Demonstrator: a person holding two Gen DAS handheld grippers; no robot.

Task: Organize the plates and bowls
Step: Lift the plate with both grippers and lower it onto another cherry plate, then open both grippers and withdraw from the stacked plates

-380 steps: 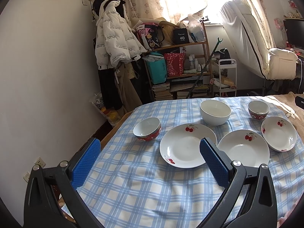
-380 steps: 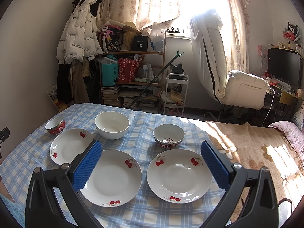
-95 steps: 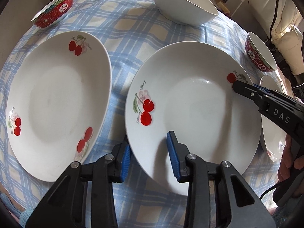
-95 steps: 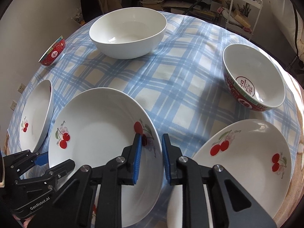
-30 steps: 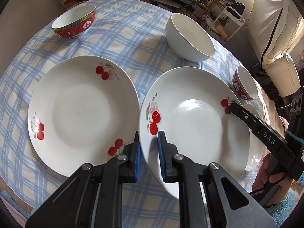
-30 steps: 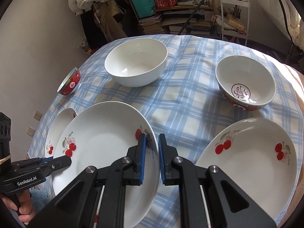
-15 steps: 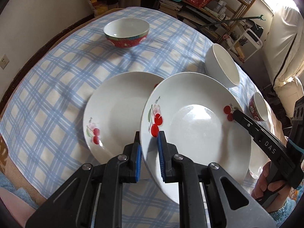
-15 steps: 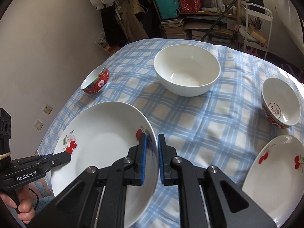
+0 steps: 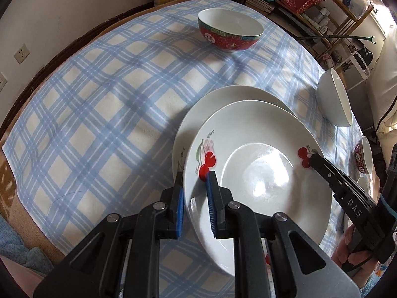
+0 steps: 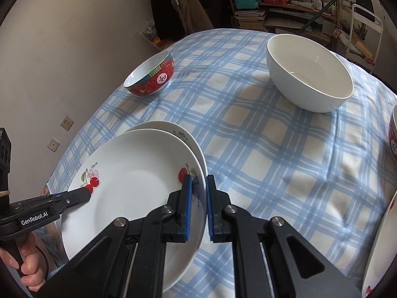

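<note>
Both grippers pinch one cherry plate [image 9: 260,173] by opposite rims, the left gripper [image 9: 194,204] at its near edge and the right gripper [image 10: 197,206] at the far side, and hold it just above a second plate [image 9: 223,96] that lies on the tablecloth [image 9: 111,99]. I judge the first stacking nearly done, only setting down and letting go is left. Beyond the stack, the red bowl [image 10: 151,77], the white bowl [image 10: 310,72], another red bowl [image 9: 363,157] and one more plate [image 10: 379,248] are not yet gathered.

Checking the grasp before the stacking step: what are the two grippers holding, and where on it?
Both hold one cherry-print plate by opposite rim edges: left gripper, right gripper.
</note>
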